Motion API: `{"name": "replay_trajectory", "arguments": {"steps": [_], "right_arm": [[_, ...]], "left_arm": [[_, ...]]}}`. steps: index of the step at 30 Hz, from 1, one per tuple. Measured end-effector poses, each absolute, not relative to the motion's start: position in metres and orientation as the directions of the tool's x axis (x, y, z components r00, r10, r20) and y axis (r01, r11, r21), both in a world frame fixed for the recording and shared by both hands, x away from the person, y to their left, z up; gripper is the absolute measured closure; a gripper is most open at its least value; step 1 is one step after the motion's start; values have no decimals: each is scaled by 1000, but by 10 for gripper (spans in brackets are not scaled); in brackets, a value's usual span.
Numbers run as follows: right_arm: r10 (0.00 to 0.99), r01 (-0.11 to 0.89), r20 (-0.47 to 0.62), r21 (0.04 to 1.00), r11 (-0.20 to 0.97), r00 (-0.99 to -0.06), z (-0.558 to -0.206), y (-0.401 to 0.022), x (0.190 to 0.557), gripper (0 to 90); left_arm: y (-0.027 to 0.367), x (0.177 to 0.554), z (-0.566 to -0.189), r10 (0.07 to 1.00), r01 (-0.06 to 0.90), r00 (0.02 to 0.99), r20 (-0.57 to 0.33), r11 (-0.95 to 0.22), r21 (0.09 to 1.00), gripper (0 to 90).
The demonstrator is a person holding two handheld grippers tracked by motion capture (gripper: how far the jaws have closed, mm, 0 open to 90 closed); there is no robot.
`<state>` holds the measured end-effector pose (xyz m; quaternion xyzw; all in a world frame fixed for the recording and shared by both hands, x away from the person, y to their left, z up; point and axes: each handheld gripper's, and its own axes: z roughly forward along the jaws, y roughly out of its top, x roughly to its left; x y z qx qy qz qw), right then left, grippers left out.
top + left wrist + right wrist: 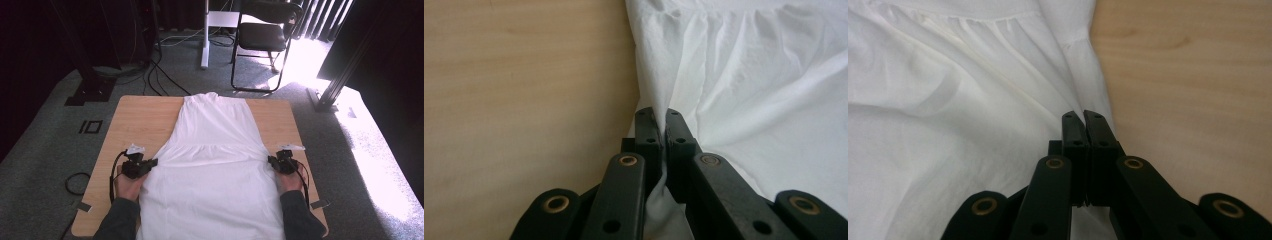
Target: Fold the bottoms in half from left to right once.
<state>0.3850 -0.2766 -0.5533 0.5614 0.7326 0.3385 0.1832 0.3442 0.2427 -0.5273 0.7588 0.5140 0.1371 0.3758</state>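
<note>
A white dress (212, 160) lies flat along the wooden table (140, 120), narrow top at the far end and wide skirt toward the person. My left gripper (152, 162) is shut on the dress's left side edge near the gathered waist seam; in the left gripper view the white cloth (744, 90) is pinched between the closed jaws of the left gripper (660, 114) and bunches below them. My right gripper (271, 161) is shut on the right side edge at the same height; the right gripper view shows the right gripper (1083, 116) with jaws closed on the dress hem fold (973, 90).
A black folding chair (265, 40) and a white stand leg (204, 35) are on the grey carpet beyond the table. Cables (155, 75) trail on the floor at the far left. Bare table wood (295, 130) shows on both sides of the dress.
</note>
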Motion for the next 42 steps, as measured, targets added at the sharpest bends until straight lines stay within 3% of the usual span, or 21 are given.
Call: {"name": "replay_trajectory", "arguments": {"steps": [8,12,14,16,18,19,21,25,26,29,35,36,38,41,42], "right_arm": [[932,699,93,689,194,-350,-553,-273,323,886],[930,705,116,686,179,-349,-554,-277,299,884],[930,717,124,674,178,-347,-552,-279,294,854],[928,712,111,676,192,-355,-550,-279,294,732],[929,691,111,700,179,-353,-542,-280,297,636],[929,691,111,700,179,-353,-542,-280,297,636],[921,648,109,741,175,-374,-530,-279,303,586],[897,589,81,779,214,-434,-508,-263,345,640],[897,589,81,779,214,-434,-508,-263,345,640],[882,615,116,757,219,-457,-511,-239,390,643],[866,690,177,686,232,-468,-525,-204,443,552],[866,690,177,686,232,-468,-525,-204,443,552],[879,743,181,623,244,-440,-532,-196,453,661],[876,741,179,623,251,-448,-526,-193,447,889],[876,741,179,623,251,-448,-526,-193,447,889]], "left_arm": [[251,292,-540,875,713,442,-198,-208,670,884],[258,272,-547,866,724,428,-260,-156,671,873],[259,268,-543,862,687,444,-244,-152,711,741],[261,270,-537,871,665,440,-221,-150,731,628],[263,275,-531,879,641,433,-201,-144,754,572],[263,275,-531,879,641,433,-201,-144,754,552],[264,285,-525,885,626,430,-180,-149,765,523],[263,310,-516,879,605,443,-177,-148,783,481],[260,320,-514,872,600,456,-177,-155,785,481],[251,343,-510,853,592,484,-194,-156,790,478],[223,378,-510,836,604,525,-160,-234,762,453],[223,378,-510,836,604,525,-160,-234,762,453],[211,387,-515,829,624,538,-153,-269,734,453],[206,391,-521,825,634,544,-152,-286,718,455],[206,391,-521,825,634,544,-152,-286,718,455]]}}
